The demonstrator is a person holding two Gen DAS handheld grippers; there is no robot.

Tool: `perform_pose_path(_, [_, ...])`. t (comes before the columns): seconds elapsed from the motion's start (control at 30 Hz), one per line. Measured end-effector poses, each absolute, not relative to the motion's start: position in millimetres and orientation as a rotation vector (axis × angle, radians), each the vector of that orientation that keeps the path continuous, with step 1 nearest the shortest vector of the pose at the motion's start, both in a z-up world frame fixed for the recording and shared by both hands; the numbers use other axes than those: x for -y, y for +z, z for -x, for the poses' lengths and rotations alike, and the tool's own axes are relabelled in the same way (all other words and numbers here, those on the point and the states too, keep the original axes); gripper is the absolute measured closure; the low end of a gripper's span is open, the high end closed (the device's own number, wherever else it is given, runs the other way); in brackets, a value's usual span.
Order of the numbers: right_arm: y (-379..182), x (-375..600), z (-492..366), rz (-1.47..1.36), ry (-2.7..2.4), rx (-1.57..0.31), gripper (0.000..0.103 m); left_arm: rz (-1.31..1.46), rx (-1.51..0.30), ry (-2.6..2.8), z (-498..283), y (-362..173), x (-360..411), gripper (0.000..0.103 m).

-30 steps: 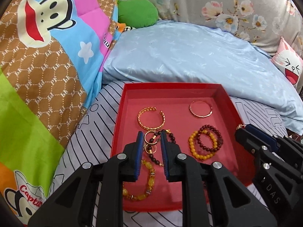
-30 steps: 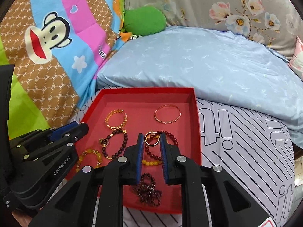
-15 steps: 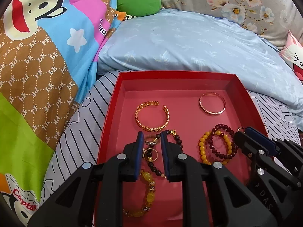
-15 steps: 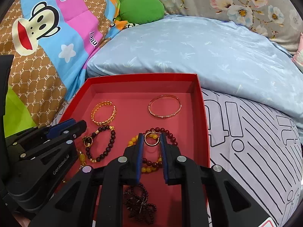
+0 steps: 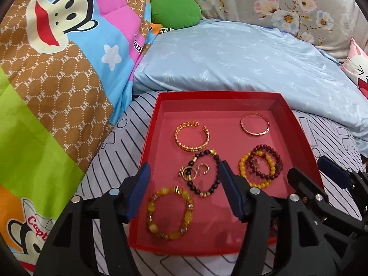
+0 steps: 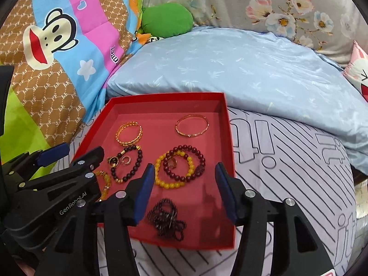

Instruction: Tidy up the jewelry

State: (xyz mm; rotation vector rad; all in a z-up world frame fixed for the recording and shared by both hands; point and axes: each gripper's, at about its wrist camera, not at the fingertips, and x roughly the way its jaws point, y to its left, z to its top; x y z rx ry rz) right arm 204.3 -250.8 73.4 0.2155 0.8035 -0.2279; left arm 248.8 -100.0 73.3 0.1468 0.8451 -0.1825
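- Both grippers have just let go over the red tray [image 5: 149, 138]: the left gripper [image 5: 184, 184] and the right gripper [image 6: 184, 184], each pinching a small gold ring a moment ago, have just been opening their jaws and now stand spread with nothing between the blue pads.
- The small gold ring [image 5: 203, 169] released by the left gripper now lies on the tray floor inside the loop of the dark beaded bracelet [image 5: 207, 172], just beside that bracelet's gold charm.
- The ring released on the right appears to rest inside the overlapping yellow bead bracelet [image 6: 172, 172] and maroon bead bracelet [image 6: 184, 163]; in the right wrist view it reads only as a small gold glint [image 6: 171, 162] there.
- Judged from the layout, two rings are now delivered, and the jewelry sits in loose groups: a gold cuff bracelet [image 5: 192, 136] and a rose-gold bangle [image 5: 254, 124] toward the far wall, the beaded pieces in the middle, an amber bead bracelet [image 5: 169, 212] and a bunched dark bead strand [image 6: 166, 218] near the front edge.
- Neither gripper touches any piece; both hang above the tray's near half, pointing down at it, the tray itself resting on striped bedding [image 6: 287, 161].
- The bunched strand looks the least tidy item left.
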Motion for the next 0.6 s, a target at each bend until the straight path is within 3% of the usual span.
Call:
perform_pose_path(0.3, [86, 233, -152, -0.233, -0.255, -0.796, 0.039, -0.152, -0.823, -0.157, -197, 89, 83, 0.027])
perform_pose_path(0.47, [89, 228, -131, -0.229, -0.274, -0.801, 0.027, -0.152, -0.830, -0.128, -177, 91, 71, 0.015])
perform_pose_path(0.6, [88, 226, -118, -0.241, -0.280, -0.819, 0.022, -0.145, -0.849, -0.131, -164, 91, 65, 0.014])
